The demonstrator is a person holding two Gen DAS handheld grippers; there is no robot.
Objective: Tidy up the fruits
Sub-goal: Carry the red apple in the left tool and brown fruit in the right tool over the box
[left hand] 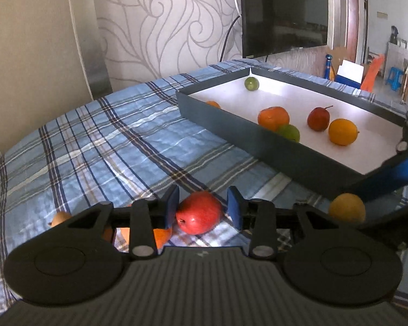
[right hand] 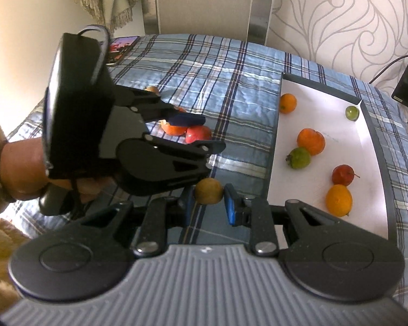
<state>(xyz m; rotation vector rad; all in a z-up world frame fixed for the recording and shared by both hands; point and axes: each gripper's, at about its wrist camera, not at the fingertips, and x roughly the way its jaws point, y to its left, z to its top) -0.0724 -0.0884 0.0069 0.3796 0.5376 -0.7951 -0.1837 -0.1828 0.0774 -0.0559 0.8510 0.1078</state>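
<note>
A red apple lies on the plaid cloth between the blue pads of my left gripper. The apple touches the left pad, and a thin gap shows at the right pad, so the jaws stand open around it. The right wrist view shows the same left gripper over the apple, held by a person's hand. My right gripper is shut on a yellow fruit, just left of the tray's near corner. That yellow fruit also shows at lower right in the left wrist view.
A dark grey tray with a white floor holds several fruits: oranges, green ones, a small red one. A loose orange and a small brownish fruit lie by the apple. A phone sits at the far edge, and a dark screen stands behind the tray.
</note>
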